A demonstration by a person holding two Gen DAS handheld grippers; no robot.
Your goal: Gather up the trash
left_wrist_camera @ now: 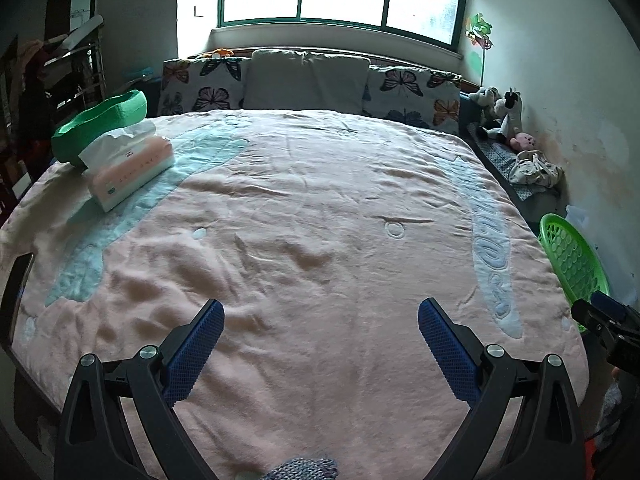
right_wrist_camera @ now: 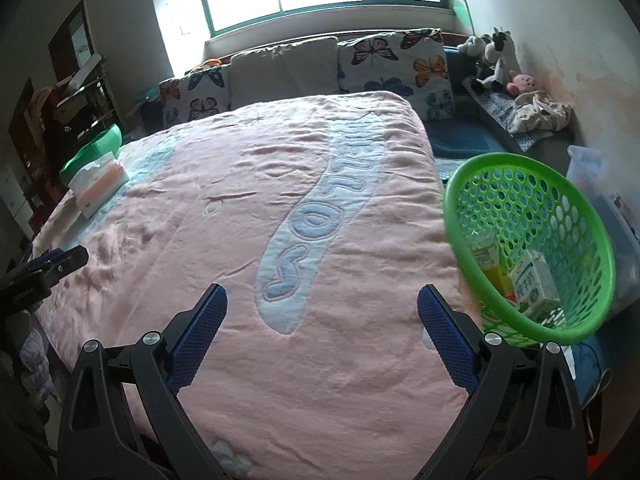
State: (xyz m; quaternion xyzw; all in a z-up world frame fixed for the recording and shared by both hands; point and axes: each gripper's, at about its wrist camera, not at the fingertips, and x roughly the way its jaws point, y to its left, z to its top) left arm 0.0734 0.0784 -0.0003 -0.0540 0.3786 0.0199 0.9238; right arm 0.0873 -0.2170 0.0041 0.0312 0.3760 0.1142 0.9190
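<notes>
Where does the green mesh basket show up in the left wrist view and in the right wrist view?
Left wrist view: the basket sits at the far right edge, past the bed's right side, partly cut off by the right gripper.
Right wrist view: it fills the right side, tilted, with cartons inside.
Shared landmark: the tissue pack on the bed's far left corner.

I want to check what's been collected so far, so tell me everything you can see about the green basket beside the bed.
The green basket is round, plastic-looking, its wall pierced all over with round holes under a smooth solid rim. It sits tilted, mouth toward the camera, off the right edge of the pink blanket. Inside lie a white milk carton and a yellow-labelled bottle. Neither gripper touches it.
</notes>
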